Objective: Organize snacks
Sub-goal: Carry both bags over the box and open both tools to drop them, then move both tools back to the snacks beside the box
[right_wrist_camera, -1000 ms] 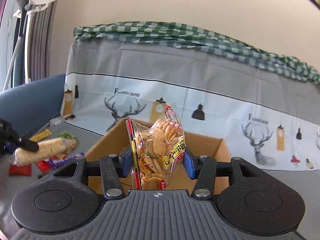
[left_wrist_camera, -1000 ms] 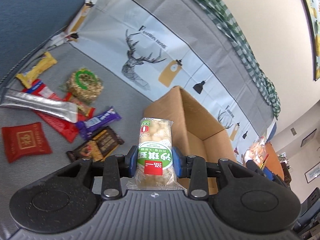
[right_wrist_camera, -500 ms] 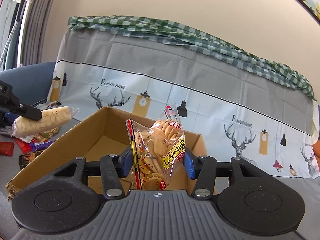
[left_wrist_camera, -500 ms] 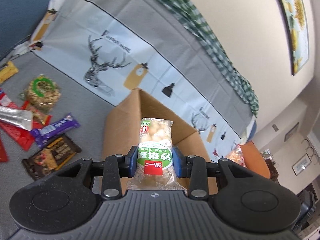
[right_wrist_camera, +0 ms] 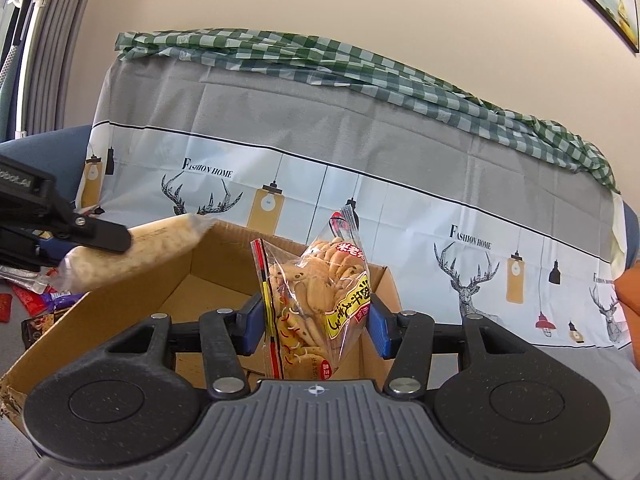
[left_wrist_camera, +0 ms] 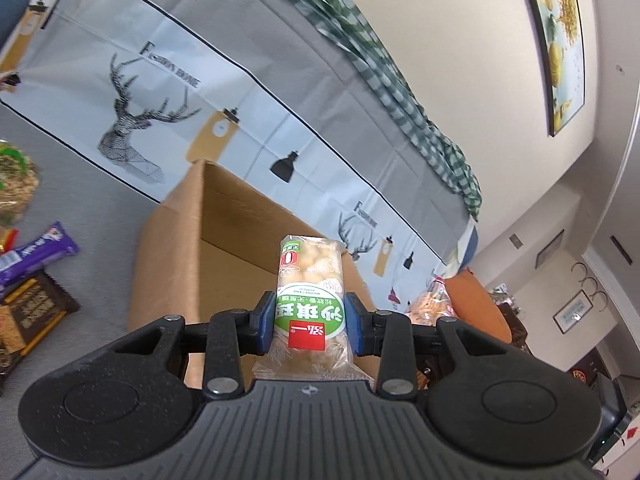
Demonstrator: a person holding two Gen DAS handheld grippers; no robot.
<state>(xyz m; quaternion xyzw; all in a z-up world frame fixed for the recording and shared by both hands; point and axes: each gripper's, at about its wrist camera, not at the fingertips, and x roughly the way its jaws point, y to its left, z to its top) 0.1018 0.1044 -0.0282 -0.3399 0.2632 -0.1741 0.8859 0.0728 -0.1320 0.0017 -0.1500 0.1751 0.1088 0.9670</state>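
My left gripper (left_wrist_camera: 310, 322) is shut on a long pack of puffed rice bars with a green label (left_wrist_camera: 310, 284), held over the near left wall of an open cardboard box (left_wrist_camera: 172, 252). In the right wrist view that same rice bar pack (right_wrist_camera: 136, 256) pokes over the box's left wall (right_wrist_camera: 100, 320), with the left gripper's black finger (right_wrist_camera: 96, 236) on it. My right gripper (right_wrist_camera: 316, 322) is shut on a clear bag of crackers (right_wrist_camera: 316, 300), upright above the box's near side. The box floor (right_wrist_camera: 200, 300) is bare where it shows.
Loose snacks lie on the grey cloth left of the box: a purple bar (left_wrist_camera: 36, 256), a dark brown bar (left_wrist_camera: 28, 316), a round rice cake pack (left_wrist_camera: 12, 184). A deer-print cloth (right_wrist_camera: 360, 208) hangs behind. An orange cushion (left_wrist_camera: 476, 312) sits at the right.
My left gripper has carried the rice bar pack rightward from above the loose snacks to the box's left wall. The right gripper has stayed above the box with the cracker bag.
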